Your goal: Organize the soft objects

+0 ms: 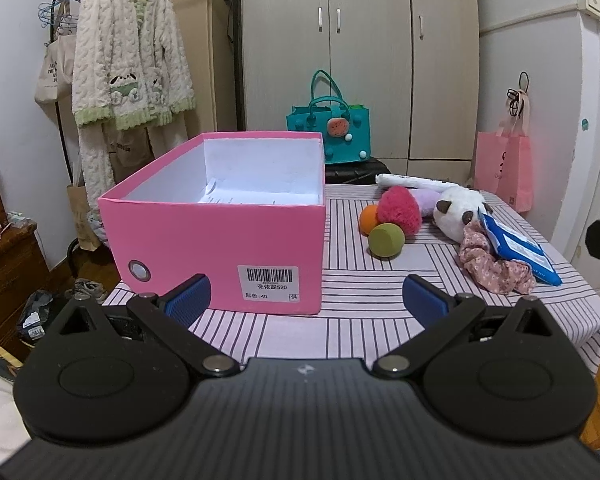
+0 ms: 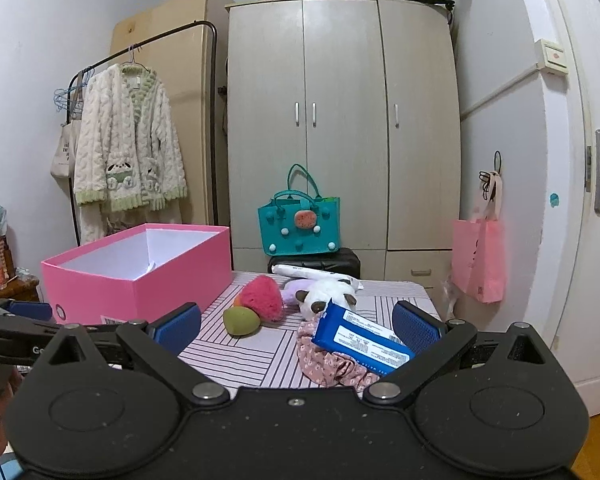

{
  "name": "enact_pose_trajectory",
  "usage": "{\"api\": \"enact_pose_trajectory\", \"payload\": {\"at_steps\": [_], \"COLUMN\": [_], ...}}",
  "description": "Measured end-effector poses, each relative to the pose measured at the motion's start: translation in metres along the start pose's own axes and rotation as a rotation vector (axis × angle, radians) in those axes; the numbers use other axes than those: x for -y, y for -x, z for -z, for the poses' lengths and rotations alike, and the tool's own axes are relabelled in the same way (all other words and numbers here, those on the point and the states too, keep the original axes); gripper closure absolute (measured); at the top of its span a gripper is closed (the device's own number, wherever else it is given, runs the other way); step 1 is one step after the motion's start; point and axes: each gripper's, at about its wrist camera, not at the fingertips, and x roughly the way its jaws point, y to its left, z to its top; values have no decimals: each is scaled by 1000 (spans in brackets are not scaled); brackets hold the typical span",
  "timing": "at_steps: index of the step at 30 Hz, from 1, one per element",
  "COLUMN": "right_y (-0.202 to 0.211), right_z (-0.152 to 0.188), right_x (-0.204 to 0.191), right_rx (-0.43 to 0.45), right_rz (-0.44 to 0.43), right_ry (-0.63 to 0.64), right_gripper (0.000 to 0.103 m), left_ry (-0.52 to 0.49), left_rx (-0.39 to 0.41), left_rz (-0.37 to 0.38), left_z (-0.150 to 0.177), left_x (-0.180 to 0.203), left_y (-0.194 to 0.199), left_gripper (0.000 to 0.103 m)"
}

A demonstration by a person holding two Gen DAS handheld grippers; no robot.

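While both grippers hang spread wide and empty, left gripper (image 1: 306, 294) facing the box (image 1: 220, 216), right gripper (image 2: 296, 326) over the pack (image 2: 360, 344), the soft things lie heaped right of the box on the surface (image 1: 340, 280). The pack leans on the scrunchie (image 2: 332, 364); I judge 1 grab could drag both, or nudge the ball (image 2: 242, 320) rolling off.

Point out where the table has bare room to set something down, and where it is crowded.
Bare cloth lies along the near edge of the table, in front of the pink box, and in the strip between the box and the green ball. The far right is crowded: balls, pink heart plush, panda plush, floral scrunchie and blue packet touch or overlap.
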Motion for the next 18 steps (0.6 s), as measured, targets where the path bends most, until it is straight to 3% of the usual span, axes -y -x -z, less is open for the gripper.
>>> {"api": "enact_pose_trajectory", "payload": {"at_steps": [18], "right_y": [-28], "right_z": [3], "right_x": [0], "right_rx": [-45], "right_rz": [38], "right_ry": [-19], "right_gripper": [0], "left_ry": [30], "left_rx": [16], "left_rz": [13], "left_z": [-1], "left_x": [-7], "left_y": [-5], "left_gripper": [0]}}
